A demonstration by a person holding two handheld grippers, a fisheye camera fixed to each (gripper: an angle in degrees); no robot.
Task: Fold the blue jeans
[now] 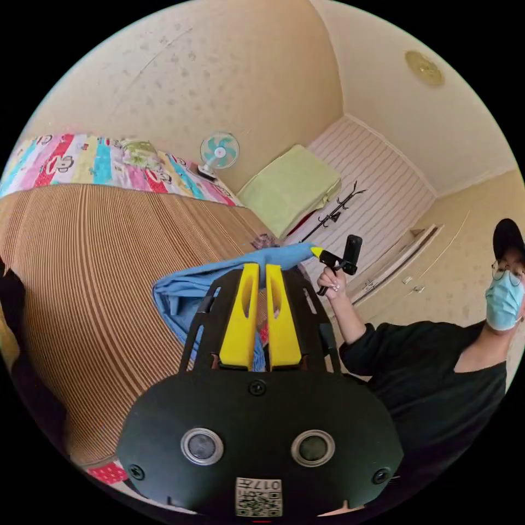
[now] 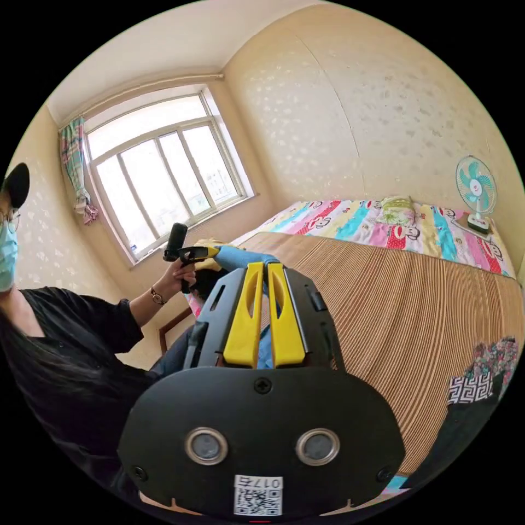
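Left gripper: yellow jaws drawn close together, blue cloth pinched between them at the tips; it also shows in the right gripper view, held in a hand, its tip clamped on the far end of the cloth.
Right gripper: jaws likewise nearly together with blue cloth caught between them; in the left gripper view it sits just beyond the left jaws, held in a hand, its yellow tip gripping the cloth's corner.
Jeans: lifted off the mat, stretched between the two grippers; in the left gripper view a bunched fold hangs to the left of the jaws; in the right gripper view a blue strip runs from the jaw tips to the other gripper.
Mat: brown striped, spread beneath and behind the jeans.
Sheet: bright cartoon print, past the mat's far edge.
Fan: small, teal-bladed, standing on the sheet near the wall.
Person: dark top, beside the grippers.
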